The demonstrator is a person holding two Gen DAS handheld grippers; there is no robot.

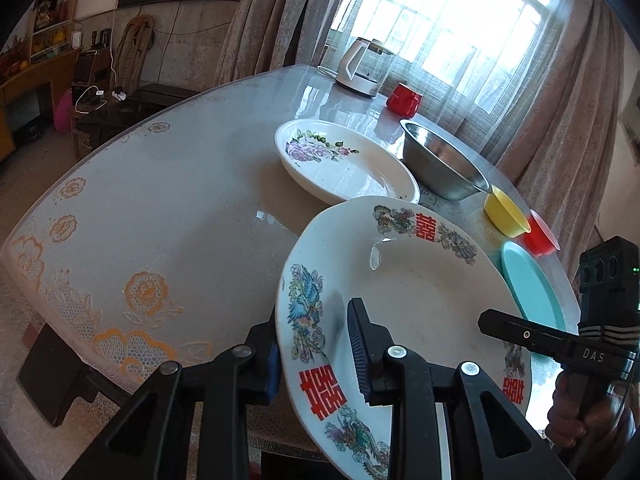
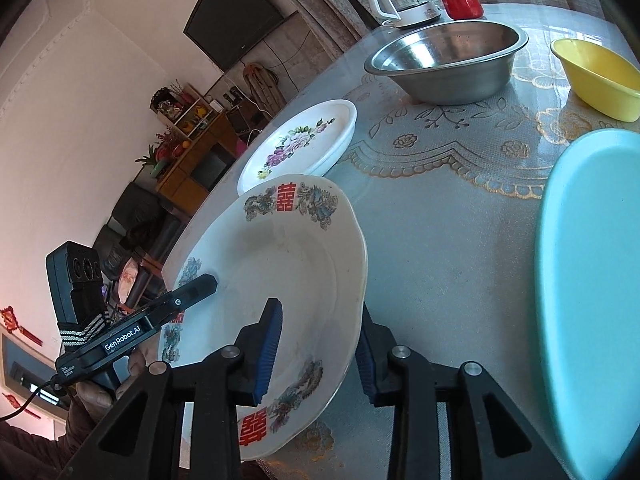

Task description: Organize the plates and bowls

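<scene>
Two hand-held grippers clamp one dragon-pattern plate [image 1: 400, 304] above the counter [image 1: 160, 220]: the left hand-held gripper [image 1: 316, 360] pinches its left rim, the right hand-held gripper [image 2: 320, 356] its right rim, each with one pad inside the plate and one beneath. The plate tilts, its far edge overlapping the floral plate [image 1: 348, 160] just beyond, probably where it goes. Only the right view shows the teal plate [image 2: 592, 280] broadly; the red bowl [image 1: 540, 236] appears only in the left.

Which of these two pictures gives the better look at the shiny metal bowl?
The right wrist view: the metal bowl shows whole there, rim, inside and outer wall, beside the yellow bowl. The left wrist view shows it smaller and more distorted, behind the flowered plate.
</scene>
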